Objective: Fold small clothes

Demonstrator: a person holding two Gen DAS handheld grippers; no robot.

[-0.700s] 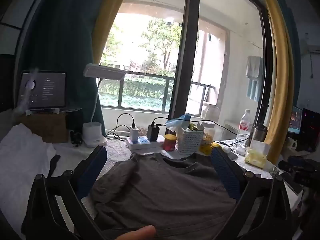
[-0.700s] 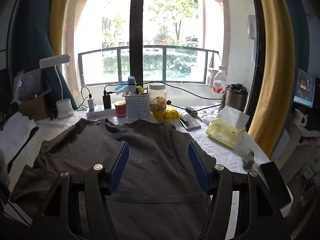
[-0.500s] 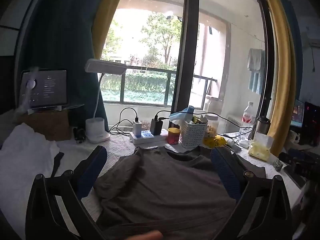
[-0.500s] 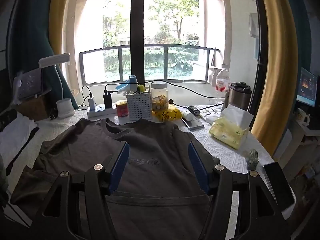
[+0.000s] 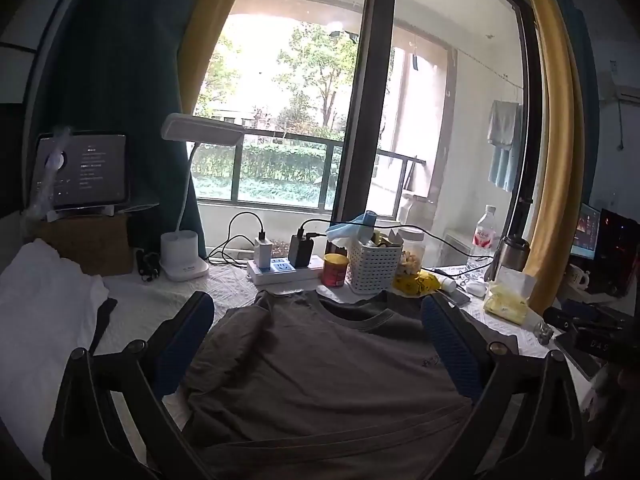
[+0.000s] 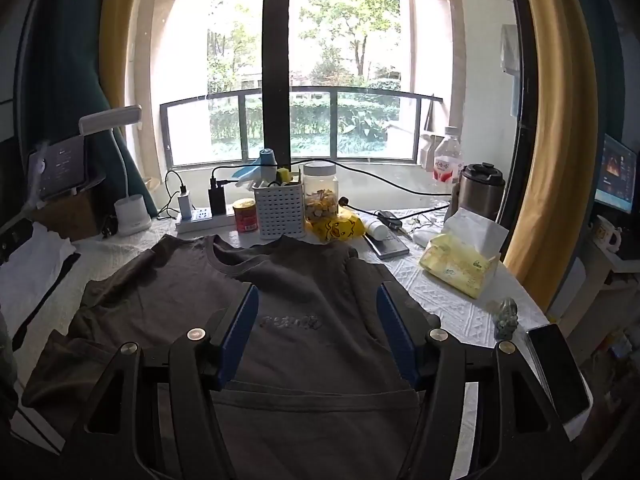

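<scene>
Both hand-held grippers gape above grey T-shirt; nothing gripped

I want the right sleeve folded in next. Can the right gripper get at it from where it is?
Probably yes. The right gripper hangs open over the shirt, and the sleeve lies flat beside its right finger with nothing on it.

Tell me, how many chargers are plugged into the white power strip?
2. A white charger sits at the left end of the power strip, and a black charger stands just right of it. More might be hidden.
</scene>
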